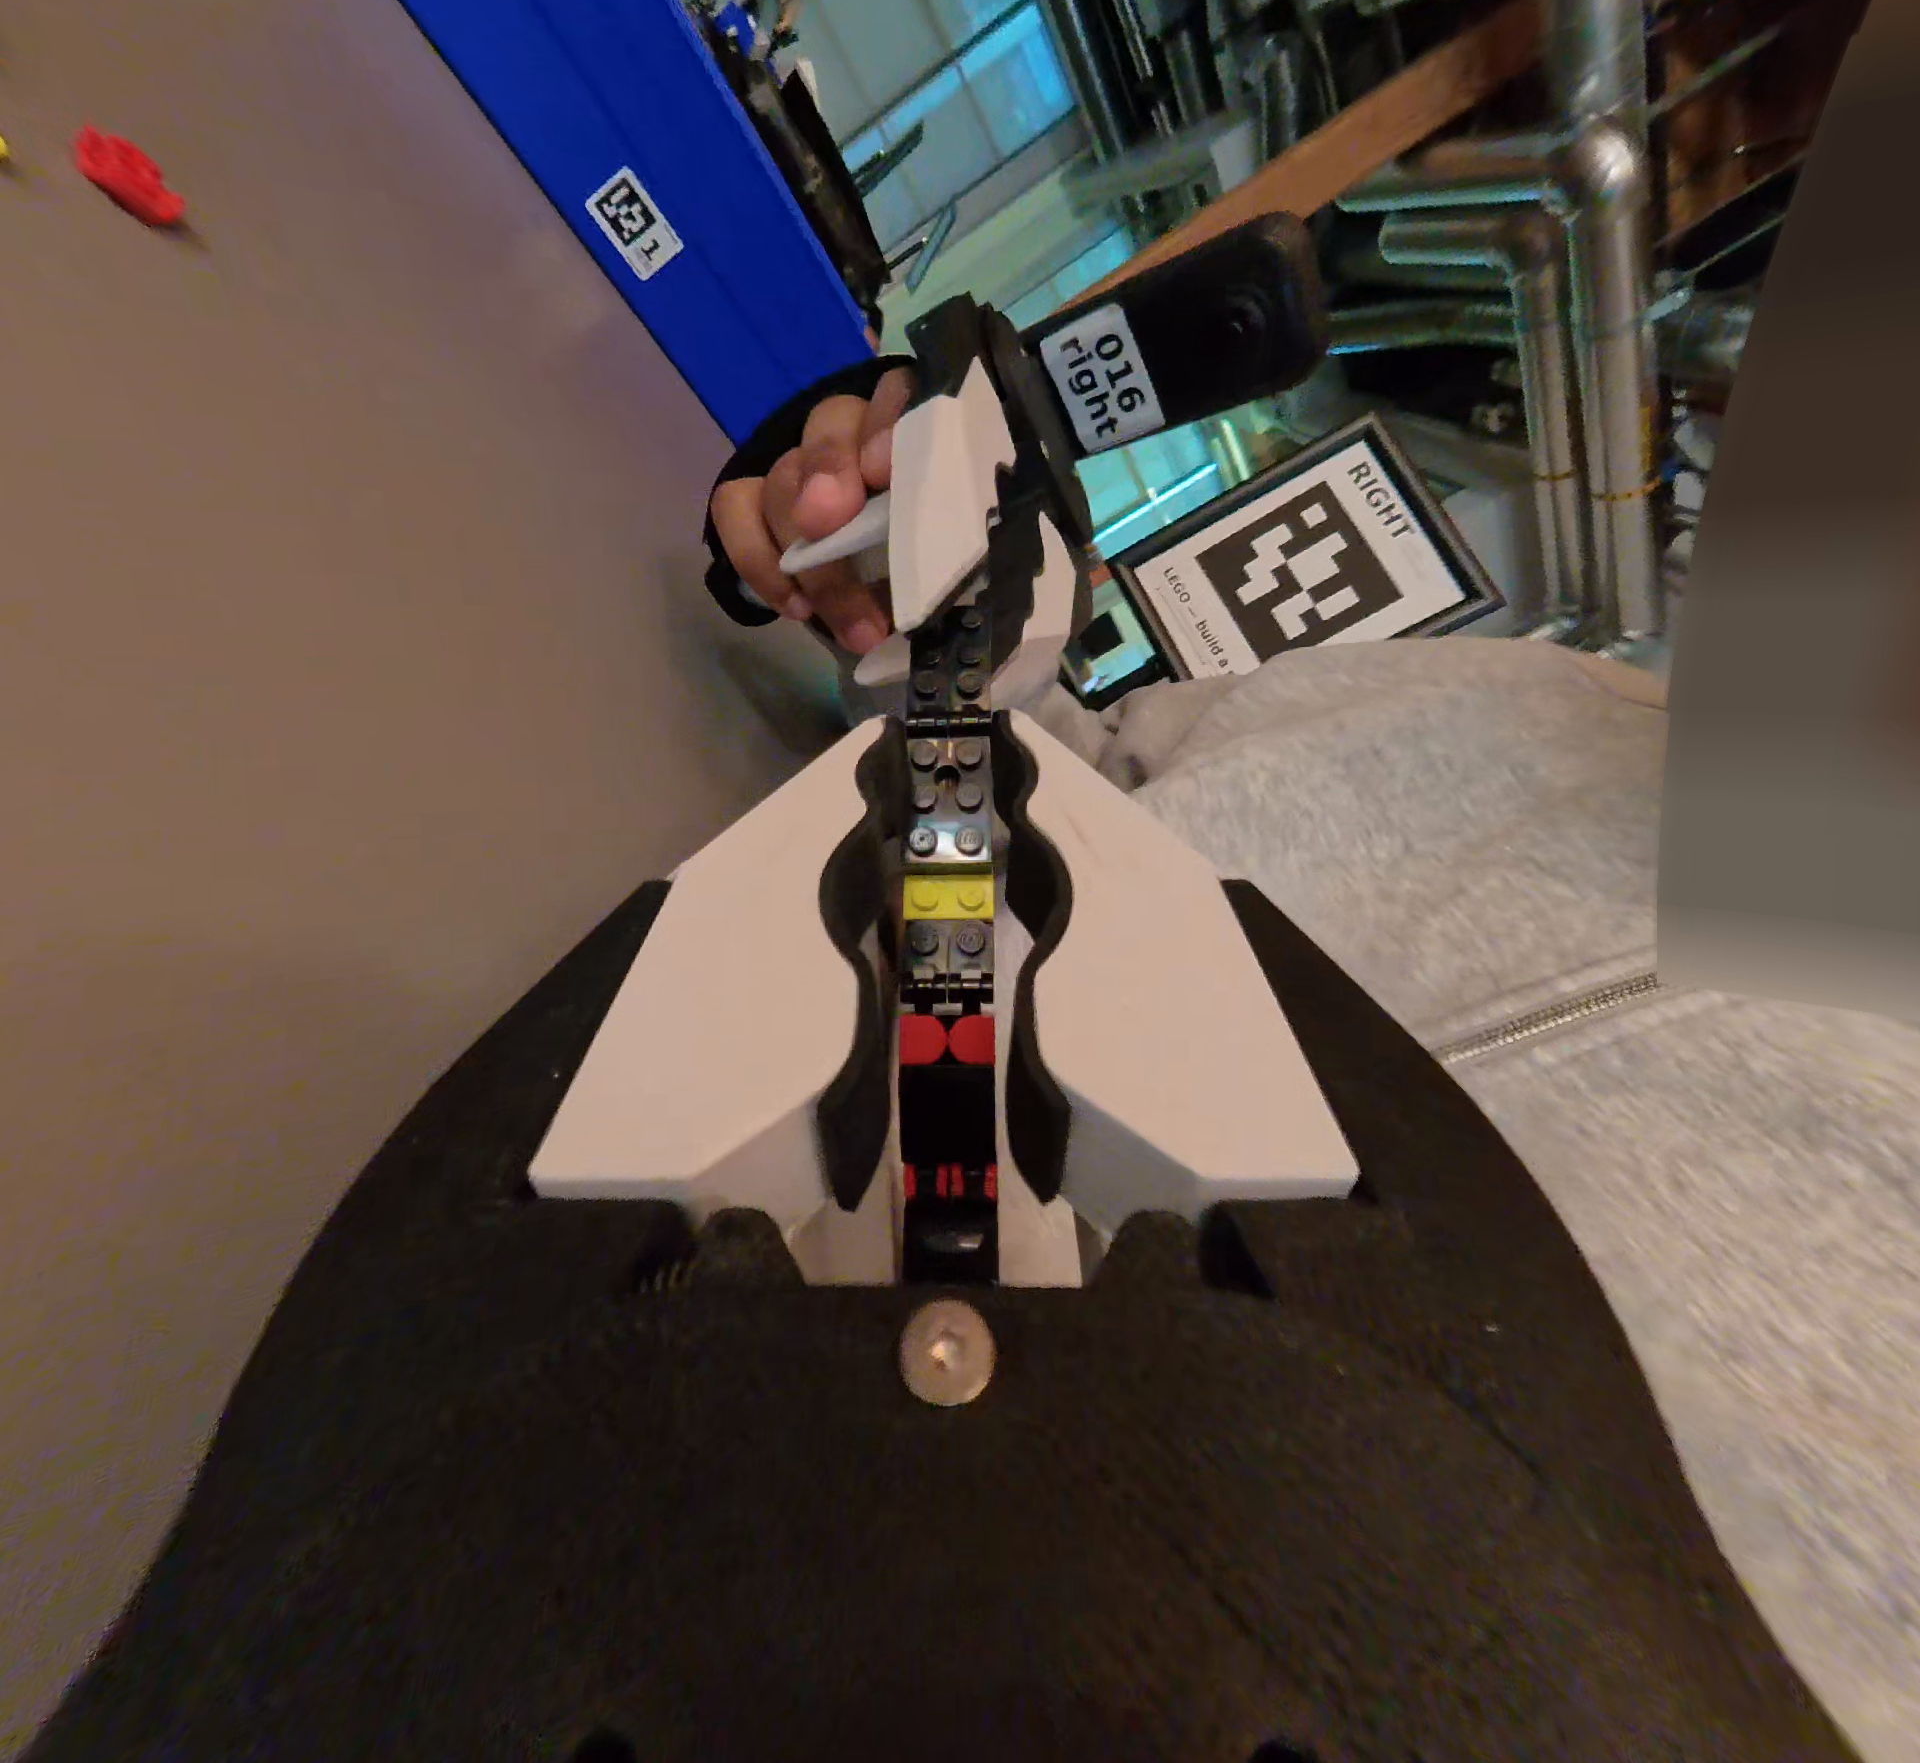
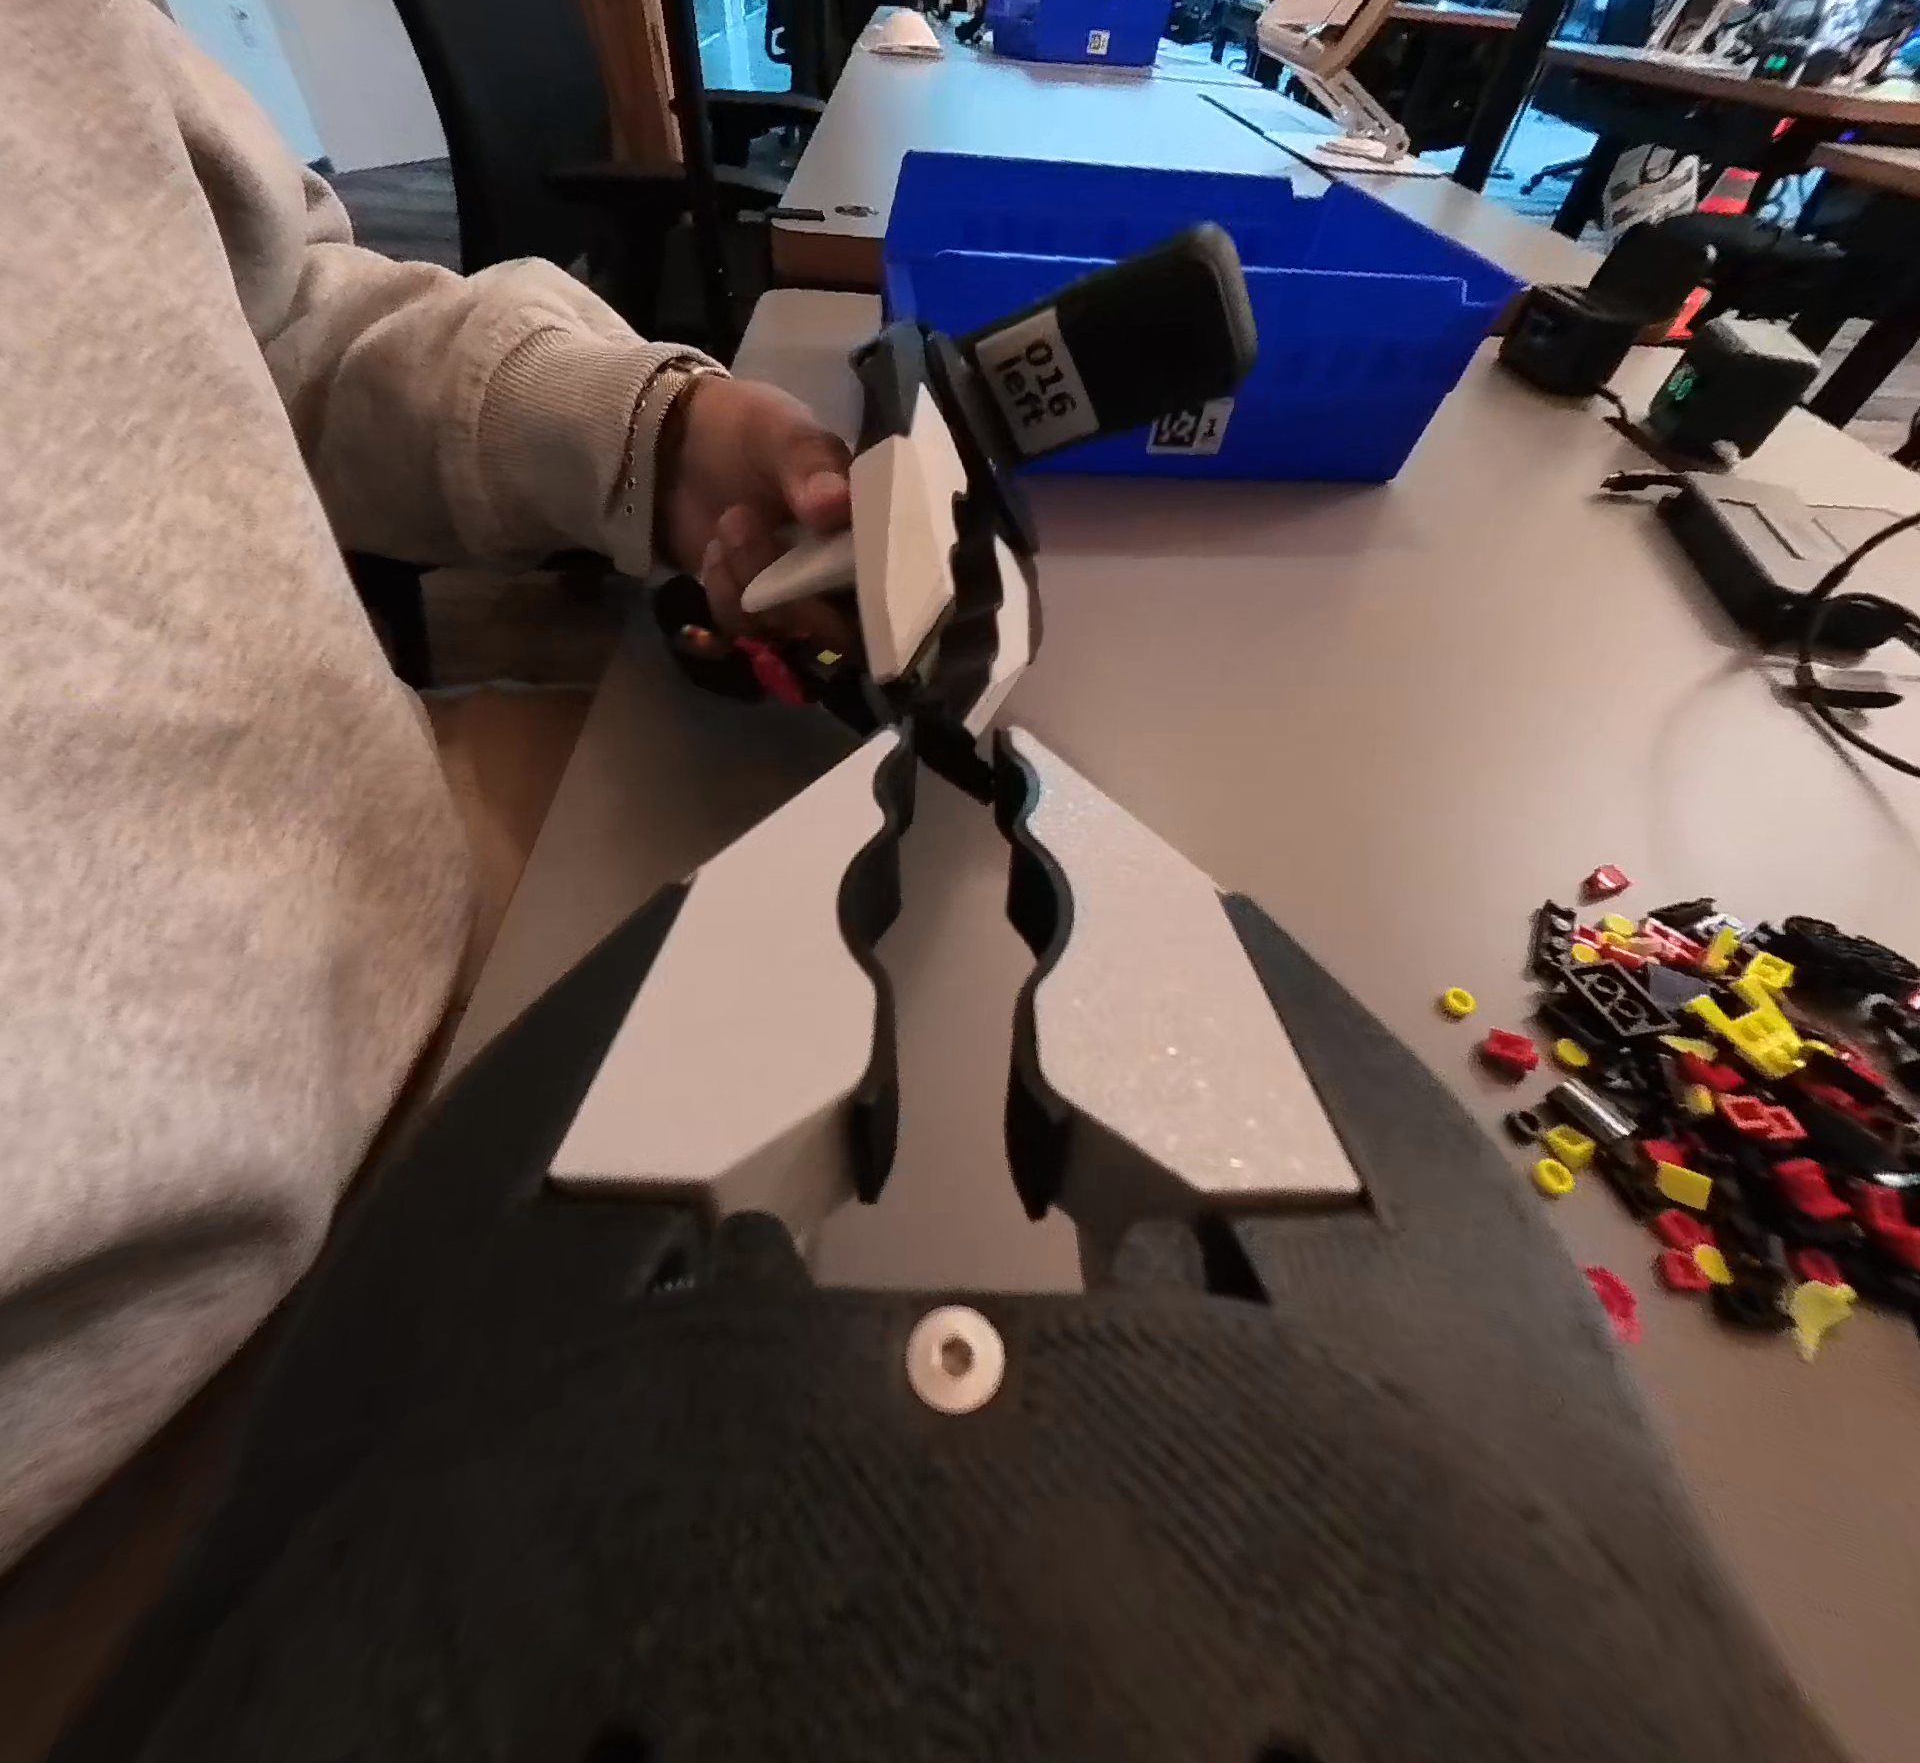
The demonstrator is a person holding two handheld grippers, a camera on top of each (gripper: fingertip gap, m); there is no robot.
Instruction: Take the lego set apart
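The lego set (image 1: 948,898) is a long, narrow build of black, yellow and red bricks. It runs lengthwise between the fingers of my left gripper (image 1: 948,737), which is shut on it. Its far black plate end sticks out past the tips into my right gripper (image 1: 961,633), which is shut on that end. In the right wrist view, my right gripper (image 2: 951,749) pinches the black end at its tips. The left gripper (image 2: 925,700) meets it tip to tip from above, with the red and black rest of the build (image 2: 774,664) behind it. Both are held above the table.
A pile of loose red, yellow and black pieces (image 2: 1714,1090) lies on the grey table (image 2: 1351,674) to the right. A blue bin (image 2: 1195,311) stands behind the grippers. Black devices and cables (image 2: 1756,550) are at the far right. A red piece (image 1: 125,170) lies apart. From either gripper's tips it is about 20 cm to the red piece (image 1: 125,170).
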